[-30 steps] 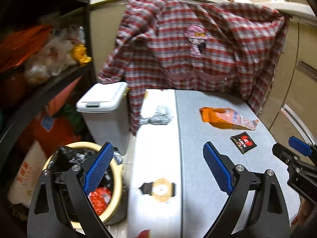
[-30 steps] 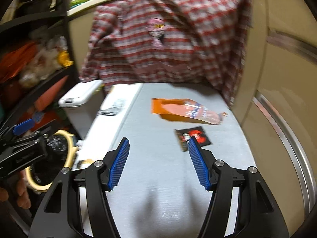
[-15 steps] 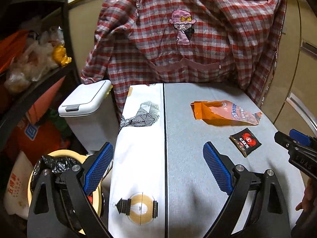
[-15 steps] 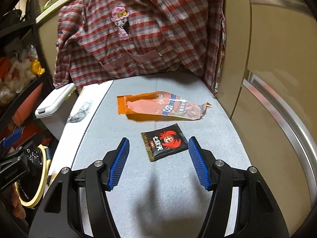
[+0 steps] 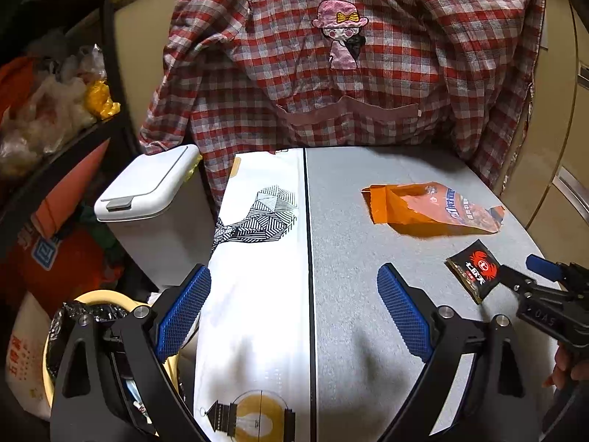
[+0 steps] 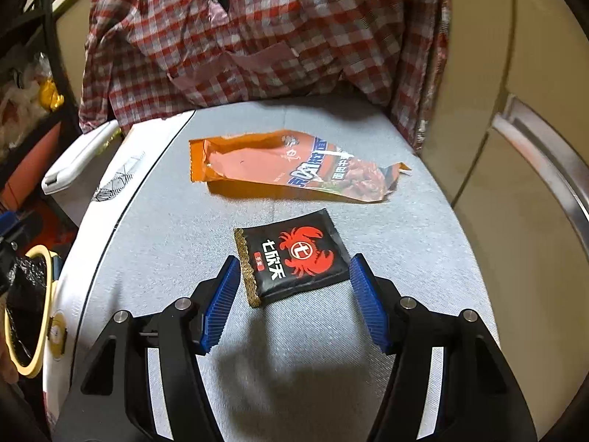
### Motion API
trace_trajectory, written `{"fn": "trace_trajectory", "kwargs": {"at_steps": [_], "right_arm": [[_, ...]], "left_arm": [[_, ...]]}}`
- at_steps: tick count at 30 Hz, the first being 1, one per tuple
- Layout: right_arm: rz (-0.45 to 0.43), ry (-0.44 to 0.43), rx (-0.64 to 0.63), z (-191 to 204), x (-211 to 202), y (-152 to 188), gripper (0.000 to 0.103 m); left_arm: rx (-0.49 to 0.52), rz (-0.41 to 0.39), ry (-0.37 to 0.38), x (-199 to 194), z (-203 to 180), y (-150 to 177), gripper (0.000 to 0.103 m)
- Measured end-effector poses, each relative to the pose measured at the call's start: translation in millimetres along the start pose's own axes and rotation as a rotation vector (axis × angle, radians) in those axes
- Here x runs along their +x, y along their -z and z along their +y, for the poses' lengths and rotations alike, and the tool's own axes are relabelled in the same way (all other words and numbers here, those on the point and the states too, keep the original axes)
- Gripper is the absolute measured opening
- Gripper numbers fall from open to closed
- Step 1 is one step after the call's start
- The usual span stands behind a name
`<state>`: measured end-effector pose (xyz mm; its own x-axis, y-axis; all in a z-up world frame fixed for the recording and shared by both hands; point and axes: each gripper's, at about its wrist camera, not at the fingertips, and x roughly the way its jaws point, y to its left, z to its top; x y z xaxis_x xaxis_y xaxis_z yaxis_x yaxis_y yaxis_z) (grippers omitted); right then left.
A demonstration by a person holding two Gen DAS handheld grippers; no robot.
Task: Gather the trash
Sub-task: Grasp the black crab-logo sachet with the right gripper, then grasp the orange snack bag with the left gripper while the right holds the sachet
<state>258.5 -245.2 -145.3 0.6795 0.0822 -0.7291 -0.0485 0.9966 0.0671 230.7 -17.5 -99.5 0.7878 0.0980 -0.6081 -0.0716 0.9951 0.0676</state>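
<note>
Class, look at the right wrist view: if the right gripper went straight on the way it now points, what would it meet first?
Most likely the black crab packet: it lies flat on the grey tabletop between the open right gripper pads. The orange snack wrapper lies beyond it. Depth is uncertain.

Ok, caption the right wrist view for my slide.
Open right tongs straddle a black crab-logo packet; orange snack bag lies beyond.

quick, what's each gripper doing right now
Left gripper: open, holding nothing, over the table.
Right gripper: open, straddling the black packet, not gripping it yet.
</note>
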Motion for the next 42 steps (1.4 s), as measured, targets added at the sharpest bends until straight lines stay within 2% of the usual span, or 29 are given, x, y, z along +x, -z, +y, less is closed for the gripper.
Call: {"fn": "trace_trajectory", "kwargs": {"at_steps": [7, 12, 17, 19, 21, 22, 24, 27, 28, 35, 42], "right_arm": [[0.059, -0.012, -0.06, 17, 25, 1, 0.062], [0.135, 0.007, -0.093, 21, 46, 4, 0.064], [0.117, 0.014, -0.124, 24, 48, 4, 0.067], [0.11, 0.005, -0.127, 24, 47, 5, 0.061], [0.103, -0.013, -0.133, 25, 46, 6, 0.045], [0.103, -0.021, -0.138, 26, 46, 6, 0.04], [0.098, -0.03, -0.156, 31, 44, 7, 0.019], [0.09, -0.029, -0.183, 36, 41, 8, 0.002], [0.088, -0.029, -0.187, 36, 40, 8, 0.0], [0.038, -0.026, -0.149, 22, 17, -2, 0.0], [0.0, -0.015, -0.084, -1, -2, -14, 0.0]], "left_arm": [[-0.011, 0.011, 0.015, 13, 0, -2, 0.089], [-0.017, 0.013, 0.021, 16, -1, -1, 0.089], [-0.026, 0.015, 0.027, 18, 3, -1, 0.089], [-0.029, 0.016, 0.026, 18, 4, -1, 0.089], [-0.033, 0.017, 0.027, 19, 4, -1, 0.089], [-0.034, 0.017, 0.027, 19, 5, -1, 0.089], [-0.039, 0.018, 0.029, 18, 6, -1, 0.089], [-0.036, 0.016, 0.029, 18, 5, -1, 0.089], [-0.033, 0.016, 0.03, 17, 5, -1, 0.089], [-0.045, 0.017, 0.037, 20, 2, -4, 0.089], [-0.023, 0.011, 0.065, 30, -21, -12, 0.089]]}}
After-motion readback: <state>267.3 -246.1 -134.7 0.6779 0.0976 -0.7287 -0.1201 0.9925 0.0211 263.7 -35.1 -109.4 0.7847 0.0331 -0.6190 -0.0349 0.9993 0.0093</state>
